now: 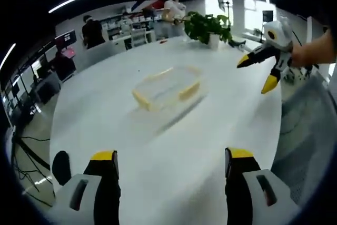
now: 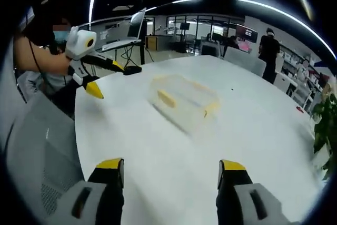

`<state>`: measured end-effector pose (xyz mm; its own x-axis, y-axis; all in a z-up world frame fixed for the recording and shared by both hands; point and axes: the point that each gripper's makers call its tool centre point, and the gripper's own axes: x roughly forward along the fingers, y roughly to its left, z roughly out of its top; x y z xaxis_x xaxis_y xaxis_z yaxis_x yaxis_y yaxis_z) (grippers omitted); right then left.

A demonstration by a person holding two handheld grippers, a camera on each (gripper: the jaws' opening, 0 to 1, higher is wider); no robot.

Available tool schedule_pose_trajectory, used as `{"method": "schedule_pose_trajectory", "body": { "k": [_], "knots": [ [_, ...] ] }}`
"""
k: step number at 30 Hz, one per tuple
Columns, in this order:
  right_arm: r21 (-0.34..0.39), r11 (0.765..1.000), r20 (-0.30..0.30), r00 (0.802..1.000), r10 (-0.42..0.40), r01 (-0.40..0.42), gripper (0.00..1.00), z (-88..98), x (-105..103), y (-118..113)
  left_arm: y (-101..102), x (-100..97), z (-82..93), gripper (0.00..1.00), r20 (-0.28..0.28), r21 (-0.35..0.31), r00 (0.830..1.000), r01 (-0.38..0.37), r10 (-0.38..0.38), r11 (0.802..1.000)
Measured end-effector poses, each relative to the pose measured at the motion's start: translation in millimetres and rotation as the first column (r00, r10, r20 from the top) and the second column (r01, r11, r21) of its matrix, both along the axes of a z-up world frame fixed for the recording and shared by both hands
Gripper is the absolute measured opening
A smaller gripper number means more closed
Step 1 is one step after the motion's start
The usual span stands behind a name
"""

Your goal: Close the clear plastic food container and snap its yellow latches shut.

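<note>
- While both grippers hover apart from the clear rectangular plastic food container with yellow latches, the approach step is in hand.
- Left gripper fingers: spread, empty.
- Right gripper fingers: spread, empty.
- Next move, as judged: bring the fingers forward across the white worktop to a latch.

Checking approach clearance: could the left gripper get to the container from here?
Probably yes. The left gripper has its jaws open toward the container, with only bare table between them. The right gripper hangs off to one side.

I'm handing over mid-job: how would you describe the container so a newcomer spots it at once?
Start at the big white table; near its middle sits the clear container, away from the potted plant at the far edge. It is the see-through box with yellow latches.
</note>
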<state>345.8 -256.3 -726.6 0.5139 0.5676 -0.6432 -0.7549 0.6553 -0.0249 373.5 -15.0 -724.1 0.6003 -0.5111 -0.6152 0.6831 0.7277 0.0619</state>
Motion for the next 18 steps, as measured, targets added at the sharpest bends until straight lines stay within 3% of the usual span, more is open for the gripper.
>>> {"method": "schedule_pose_trajectory", "body": {
  "k": [18],
  "knots": [
    [0.022,0.999,0.026,0.999,-0.046,0.045,0.71,0.8,-16,-11,8,-31.8,-7.8,0.8,-0.017,-0.022,0.999,-0.043,0.043,0.999]
  ]
}}
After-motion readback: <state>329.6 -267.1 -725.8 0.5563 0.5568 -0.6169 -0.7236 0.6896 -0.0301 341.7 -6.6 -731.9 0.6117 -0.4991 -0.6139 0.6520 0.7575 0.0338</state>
